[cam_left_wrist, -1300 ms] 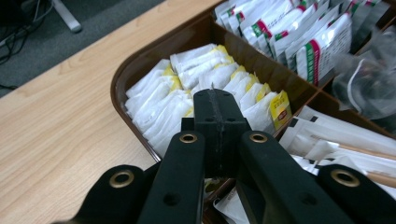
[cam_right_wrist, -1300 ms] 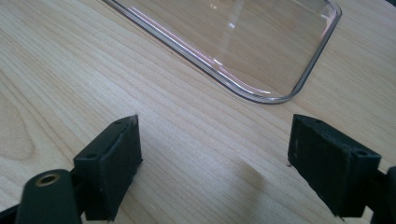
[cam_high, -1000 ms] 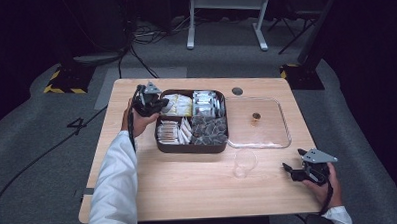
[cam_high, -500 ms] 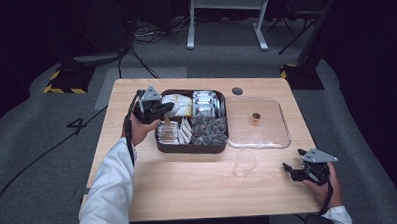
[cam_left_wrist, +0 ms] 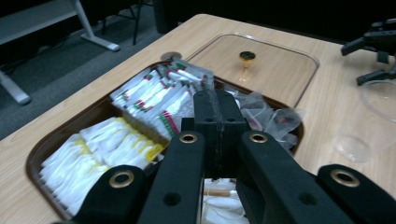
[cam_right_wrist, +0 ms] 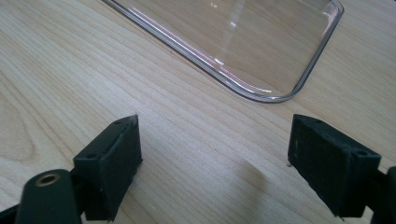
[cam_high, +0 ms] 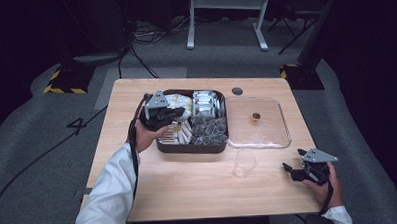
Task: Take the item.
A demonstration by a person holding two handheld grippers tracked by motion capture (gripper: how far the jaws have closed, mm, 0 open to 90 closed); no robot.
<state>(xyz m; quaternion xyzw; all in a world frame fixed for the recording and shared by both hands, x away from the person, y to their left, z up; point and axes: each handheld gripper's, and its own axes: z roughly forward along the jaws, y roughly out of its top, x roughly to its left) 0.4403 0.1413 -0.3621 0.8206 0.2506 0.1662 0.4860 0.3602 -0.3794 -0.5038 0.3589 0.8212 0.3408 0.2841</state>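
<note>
Paper sachets (cam_left_wrist: 135, 149) in tray (cam_high: 187, 147): light, crushable, prob grab by edge. L gripper (cam_left_wrist: 219, 116) jaws closed, empty, over tray's 9 o'clock; R gripper (cam_right_wrist: 215, 168) wide open, empty.

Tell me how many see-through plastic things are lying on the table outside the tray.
2: a flat clear lid with a small knob, directly right of the dark tray, and a small clear cup just in front of the lid. More could be hidden.

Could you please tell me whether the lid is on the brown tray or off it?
Off. The clear lid lies flat on the table beside the brown tray, whose packets are uncovered.
</note>
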